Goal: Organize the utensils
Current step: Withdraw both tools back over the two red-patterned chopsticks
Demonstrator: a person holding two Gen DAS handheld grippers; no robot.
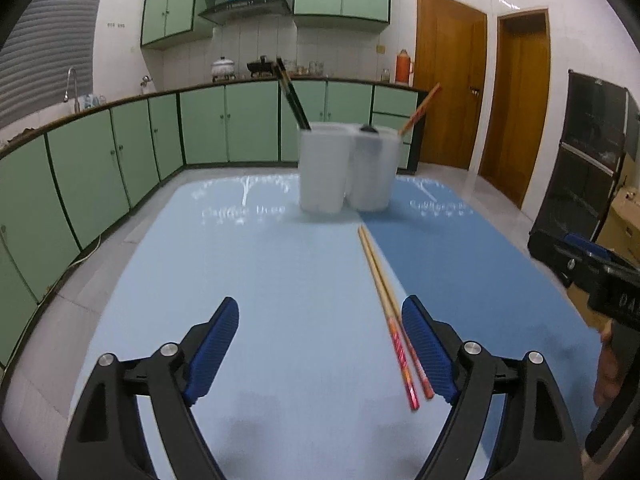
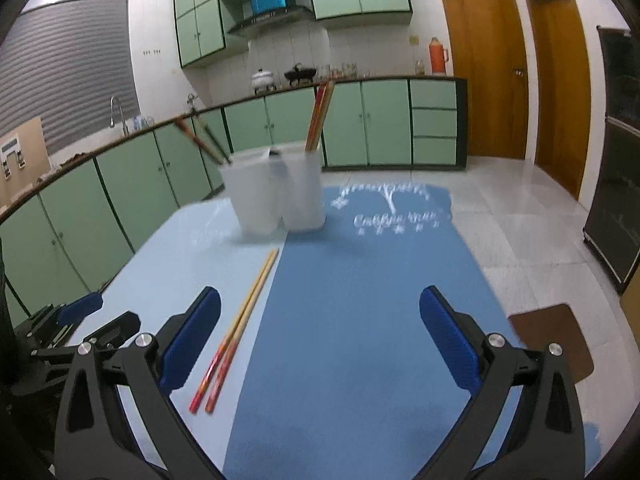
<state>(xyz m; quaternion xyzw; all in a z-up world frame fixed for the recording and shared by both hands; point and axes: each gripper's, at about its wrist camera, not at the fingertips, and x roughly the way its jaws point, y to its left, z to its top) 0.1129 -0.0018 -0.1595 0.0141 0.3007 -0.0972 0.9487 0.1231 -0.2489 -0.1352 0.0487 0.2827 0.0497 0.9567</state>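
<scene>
Chopsticks [image 1: 384, 300] lay side by side on the table, a light wooden pair with red ends, right along the line where the pale blue mat [image 1: 260, 300] met the dark blue mat [image 2: 360, 320]. Their red ends pointed back toward the person. Nothing was holding them.

At the far end of the mats stood a cloudy white holder [image 1: 348, 170] with two cups joined together. Dark chopsticks [image 1: 292, 96] leaned out of the left cup, and reddish wooden chopsticks [image 2: 320, 114] stood in the right cup. The loose pair probably belonged with those.

Both tongs were spread wide and empty. The left gripper [image 1: 320, 336] hung low over the pale mat, and the loose pair ran just beside its right finger. The right gripper [image 2: 320, 332] hung over the dark mat, with the pair just outside its left finger. So the sticks lay between the two tools, near both.

Things could go wrong from here. The sticks were thin and lay flat, so the fingers might slide over them or pinch only one and leave the other behind. A bump from a finger could roll them apart. Both tools were close to the same pair, so they might knock into each other. The holder looked light, and a hard poke with long sticks might tip it.
</scene>
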